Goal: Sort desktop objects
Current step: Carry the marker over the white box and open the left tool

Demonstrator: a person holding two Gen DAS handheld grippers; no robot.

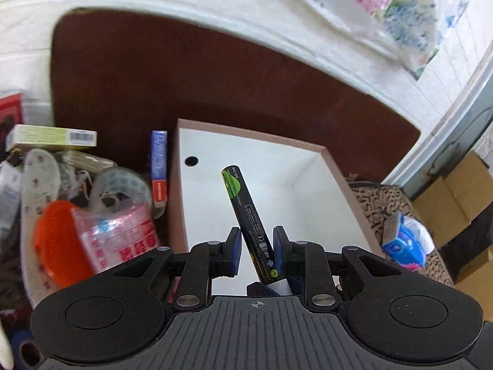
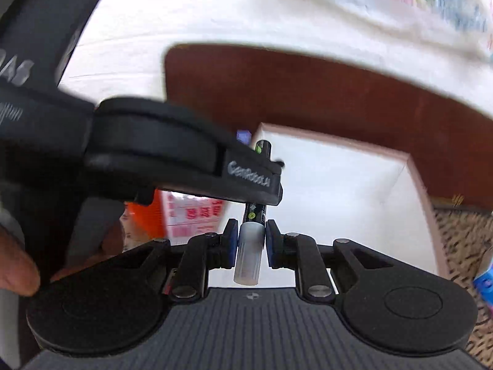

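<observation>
A black marker with a green label (image 1: 246, 215) and a white cap (image 2: 249, 252) hangs over the open white box (image 1: 311, 185). My right gripper (image 2: 250, 240) is shut on the white cap. My left gripper (image 1: 255, 243) is open: the marker's barrel leans against its right pad, with a clear gap to the left pad. In the right wrist view the left gripper's body (image 2: 185, 160) crosses over the marker's barrel (image 2: 262, 151), above the box (image 2: 339, 185).
The box sits on a brown tabletop (image 1: 185, 71). Left of it lies a pile: an orange brush (image 1: 55, 240), a red-printed plastic bag (image 1: 123, 237), a tape roll (image 1: 123, 185), a blue carton (image 1: 158, 166), a green box (image 1: 52, 138). A tissue pack (image 1: 406, 243) lies right.
</observation>
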